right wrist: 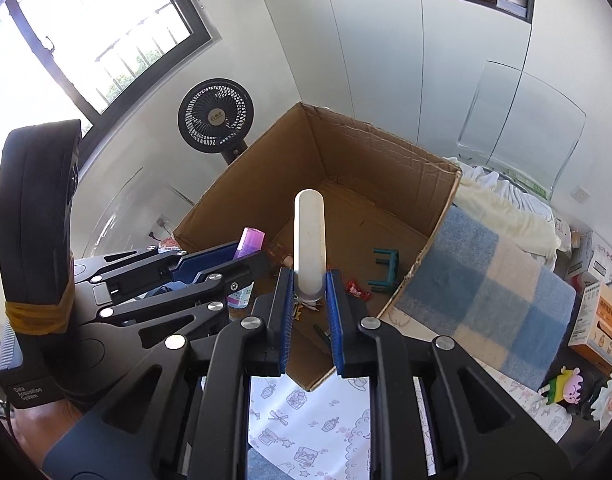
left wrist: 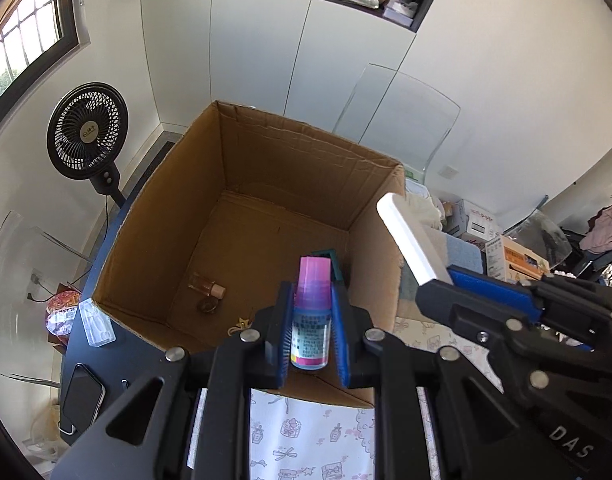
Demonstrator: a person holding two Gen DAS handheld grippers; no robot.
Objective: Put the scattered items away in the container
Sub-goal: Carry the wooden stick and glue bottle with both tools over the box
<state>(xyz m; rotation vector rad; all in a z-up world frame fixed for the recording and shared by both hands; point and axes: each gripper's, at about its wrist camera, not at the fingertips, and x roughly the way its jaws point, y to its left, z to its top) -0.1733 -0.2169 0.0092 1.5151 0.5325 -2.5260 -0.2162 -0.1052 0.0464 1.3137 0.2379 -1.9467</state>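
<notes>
An open cardboard box (left wrist: pixel 265 152) stands on the table, also in the right wrist view (right wrist: pixel 366 148). My left gripper (left wrist: pixel 310 332) is shut on a small bottle with a pink cap (left wrist: pixel 312 312), held over the box's near edge; it also shows in the right wrist view (right wrist: pixel 247 246). My right gripper (right wrist: pixel 310 300) is shut on a flat white oblong case (right wrist: pixel 310 240), held upright over the box's near corner; the case shows in the left wrist view (left wrist: pixel 410 240). Inside the box lie a small glass bottle (left wrist: pixel 205 286), a teal stool-like piece (right wrist: pixel 384 268) and small bits.
A black fan (left wrist: pixel 87 132) stands left of the box. A phone (left wrist: pixel 81 398) and a clear case (left wrist: pixel 95 322) lie on the dark table at left. A blue checked blanket (right wrist: pixel 486 292) lies right of the box. Cartons (left wrist: pixel 514 258) and a toy figure (right wrist: pixel 568 386) sit at right.
</notes>
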